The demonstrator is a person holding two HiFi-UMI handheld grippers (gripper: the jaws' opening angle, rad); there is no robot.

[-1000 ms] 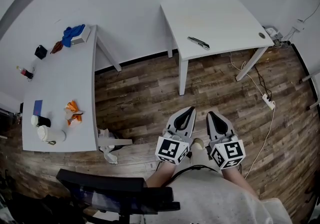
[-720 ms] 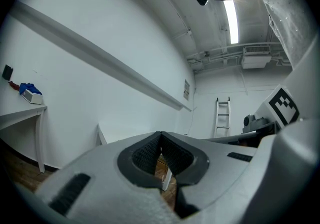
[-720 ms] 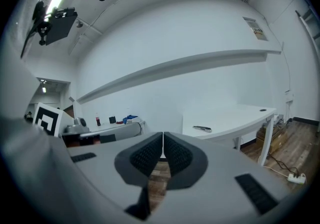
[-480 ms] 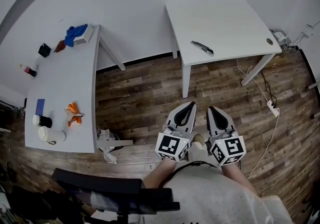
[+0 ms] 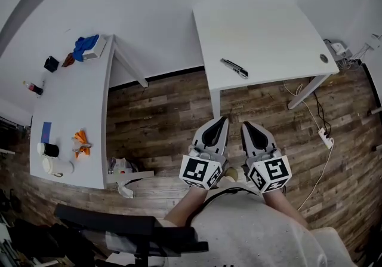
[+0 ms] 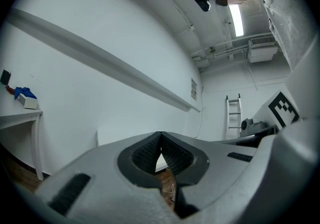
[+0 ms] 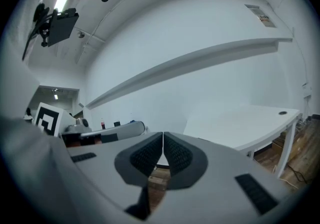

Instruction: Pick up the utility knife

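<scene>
The utility knife (image 5: 234, 68), dark with a light stripe, lies near the front edge of the white table (image 5: 268, 33) ahead of me in the head view. Both grippers hover over the wood floor, short of the table's front edge. My left gripper (image 5: 225, 119) is shut with nothing between its jaws; its tips (image 6: 160, 134) meet in the left gripper view. My right gripper (image 5: 243, 123) is also shut and empty, tips together (image 7: 163, 134). The knife does not show in either gripper view; the right gripper view shows the white table top (image 7: 250, 123).
A second white table (image 5: 71, 110) stands at the left with a blue cloth (image 5: 83, 46), cups (image 5: 51, 158), an orange item (image 5: 80, 141) and small objects. Cables and a power strip (image 5: 325, 136) lie on the floor at right. A dark chair back (image 5: 101, 219) is behind me.
Both grippers moved forward toward the white table, still shut. The table and knife now sit nearer the grippers in the head view.
</scene>
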